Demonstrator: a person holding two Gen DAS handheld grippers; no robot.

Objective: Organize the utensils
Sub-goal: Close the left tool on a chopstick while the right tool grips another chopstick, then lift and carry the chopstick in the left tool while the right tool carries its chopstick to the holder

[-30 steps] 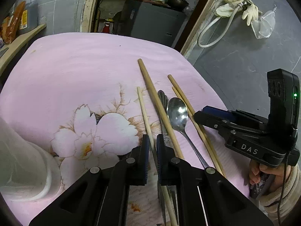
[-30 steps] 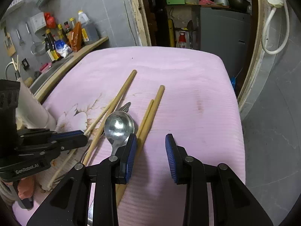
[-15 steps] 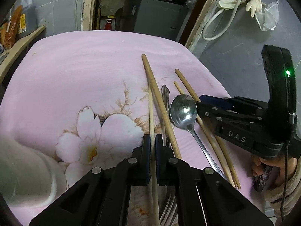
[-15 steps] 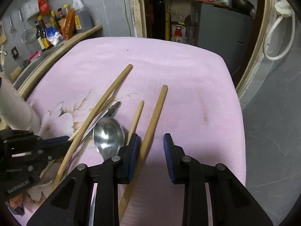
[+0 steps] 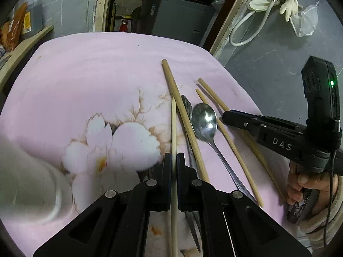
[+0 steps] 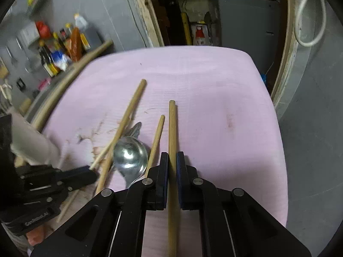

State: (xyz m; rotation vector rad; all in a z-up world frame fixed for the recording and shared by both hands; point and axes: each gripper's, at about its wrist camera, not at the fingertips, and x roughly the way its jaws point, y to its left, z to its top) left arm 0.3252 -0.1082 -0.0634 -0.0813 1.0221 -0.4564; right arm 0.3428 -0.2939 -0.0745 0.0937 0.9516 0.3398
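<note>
My left hand-held gripper point(image 5: 174, 167) is clamped on the thin pale chopstick point(image 5: 173, 128), near the counter's point(image 5: 85, 75) near edge. My right hand-held gripper point(image 6: 172, 167) has just been closing and now pinches the thick chopstick point(image 6: 172, 128), toward the right edge; half a second ago that stick lay loose between parted pads. These sticks look light, stiff and smooth, so I judge a mid-shaft grip will hold, though a round shaft may roll or pivot in the pads. Just beyond lie the steel spoon point(image 5: 203, 122), likely slippery and best taken by the handle, a fork point(image 5: 188, 107) partly under the long chopstick point(image 5: 182, 115), and a slim chopstick point(image 6: 157, 135) beside my right one.
</note>
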